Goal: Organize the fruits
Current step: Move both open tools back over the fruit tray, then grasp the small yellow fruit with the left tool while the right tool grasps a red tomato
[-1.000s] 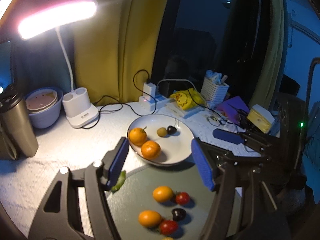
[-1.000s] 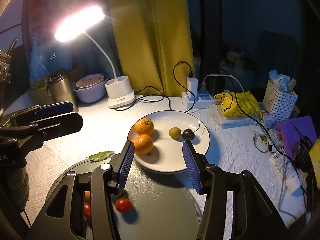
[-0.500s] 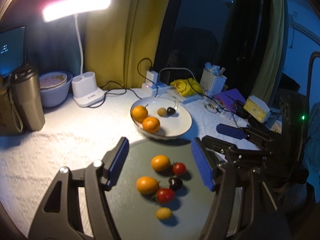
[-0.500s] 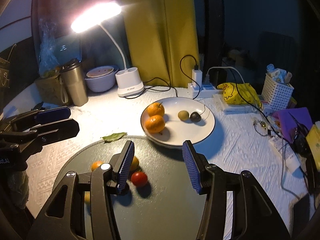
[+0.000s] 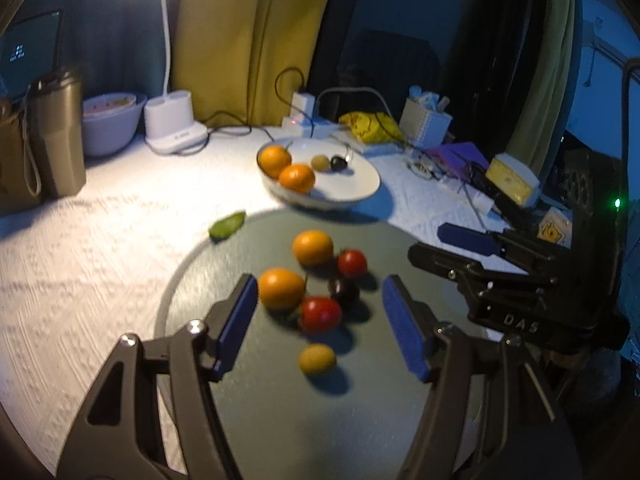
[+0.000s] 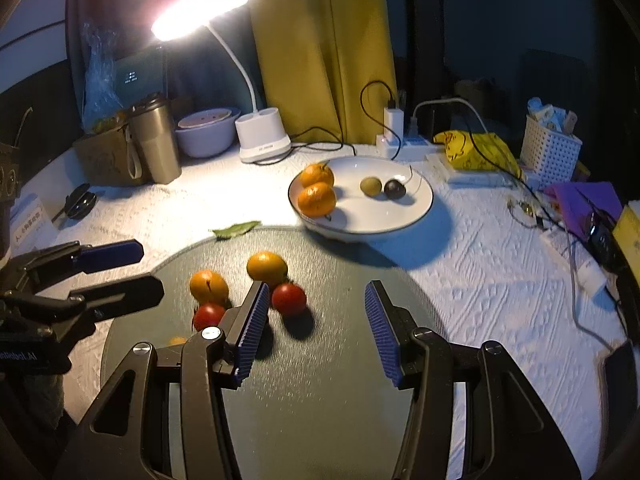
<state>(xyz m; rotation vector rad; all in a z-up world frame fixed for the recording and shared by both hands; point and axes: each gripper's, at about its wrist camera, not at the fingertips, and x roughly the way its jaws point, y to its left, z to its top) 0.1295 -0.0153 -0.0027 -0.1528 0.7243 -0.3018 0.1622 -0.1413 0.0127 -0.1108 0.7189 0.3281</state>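
Hovering over the dark round tray [image 5: 400, 248], the left claw [image 5: 316, 316] has its blue pads spread with nothing pinched; a red tomato [image 5: 321, 314] lies just ahead between the jaws, an orange fruit [image 5: 281, 288] just off its left pad, a dark plum [image 5: 344, 290] a little beyond, and a small yellow fruit [image 5: 317, 358] nearest the wrist. Farther ahead sit a second orange fruit [image 5: 313, 247] and another tomato [image 5: 352, 263]. The right claw [image 6: 316, 322] is likewise spread and empty, that tomato just beside its left pad.

Beyond both claws the white bowl [image 6: 404, 216] already holds two tangerines [image 6: 317, 199], a greenish fruit [image 6: 371, 186] and a dark one [image 6: 395, 189].

These fruits are likely light, round and smooth, so they will roll if nudged sideways. The tomatoes and plum look thin-skinned and soft: a gentle squeeze across the widest girth, pads level with the middle, seems safest. The orange fruits are probably firmer and tolerate more pressure. Neighbours touch closely, so an outer piece looks easiest to take first.
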